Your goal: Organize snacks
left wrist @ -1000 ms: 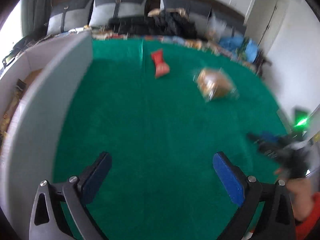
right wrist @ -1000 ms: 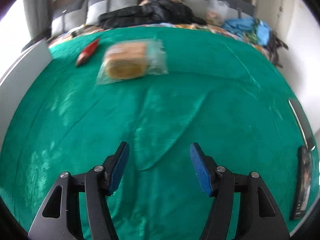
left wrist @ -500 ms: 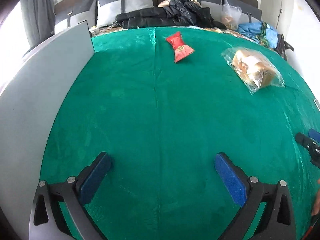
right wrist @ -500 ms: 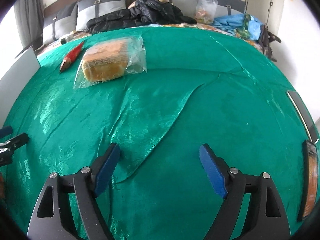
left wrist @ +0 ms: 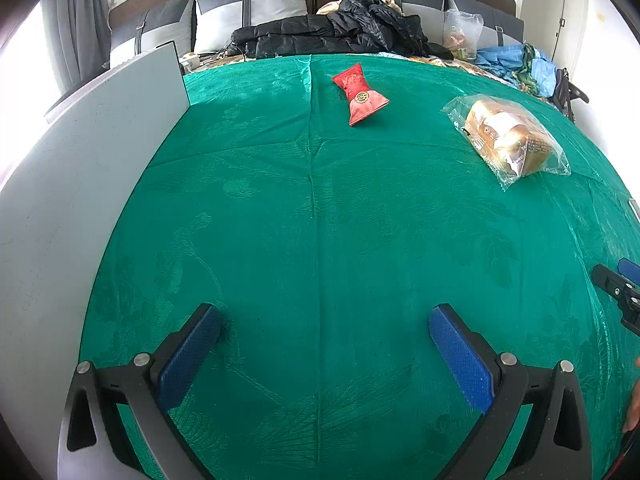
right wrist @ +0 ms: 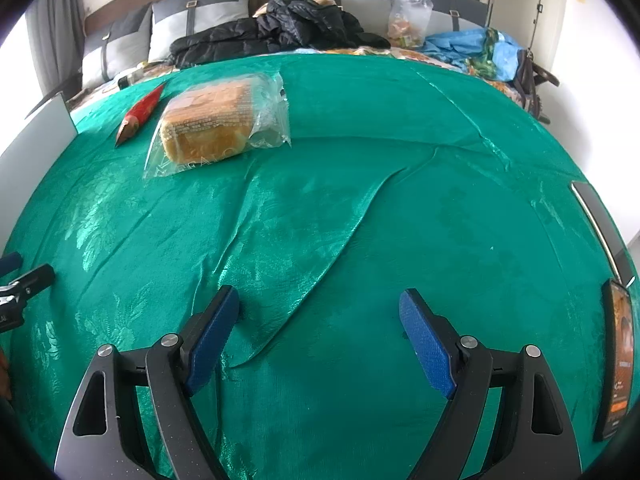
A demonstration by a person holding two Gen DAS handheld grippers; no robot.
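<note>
A red snack packet [left wrist: 361,95] lies at the far middle of the green cloth [left wrist: 320,220]. A loaf of bread in a clear bag [left wrist: 508,138] lies to its right. In the right wrist view the bread [right wrist: 212,124] is far left and the red packet [right wrist: 140,114] beyond it. My left gripper [left wrist: 324,336] is open and empty, low over the cloth. My right gripper [right wrist: 318,324] is open and empty above a fold in the cloth. Each gripper's tip shows at the other view's edge.
A grey box wall [left wrist: 80,168] stands along the left side. A phone [right wrist: 618,364] lies at the right edge of the cloth. A black jacket [left wrist: 340,36], pillows and blue clothes [right wrist: 472,50] lie beyond the cloth.
Both grippers have swung and steadied to face the snacks. The right gripper's jaws have opened wider. The snacks have not moved on the cloth.
</note>
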